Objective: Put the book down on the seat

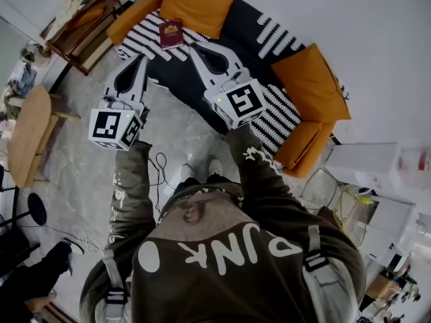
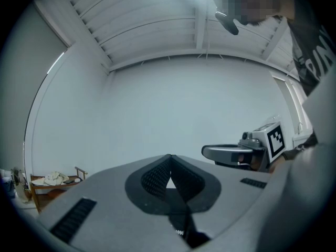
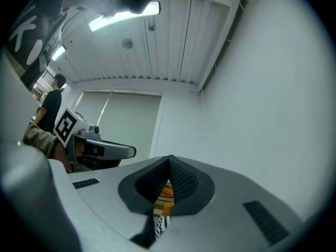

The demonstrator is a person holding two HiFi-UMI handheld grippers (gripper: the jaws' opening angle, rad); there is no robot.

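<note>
A dark red book (image 1: 171, 33) lies flat on the black-and-white striped seat (image 1: 145, 40) of a sofa with orange cushions (image 1: 195, 4). Both grippers are held up in front of the sofa, a short way off the book, and hold nothing. My left gripper (image 1: 142, 58) is shut, its tips meeting in its own view (image 2: 170, 156) and pointing at the bare wall. My right gripper (image 1: 193, 46) is shut too (image 3: 169, 159); a sliver of orange and stripes shows through the slot below its tips. Each gripper appears side-on in the other's view.
A wooden rack (image 1: 81, 22) stands left of the sofa. A round wooden table (image 1: 27, 136) is at the far left. Cables (image 1: 158, 163) trail on the grey floor by the person's shoes (image 1: 199, 171). White shelving (image 1: 377, 167) stands at the right.
</note>
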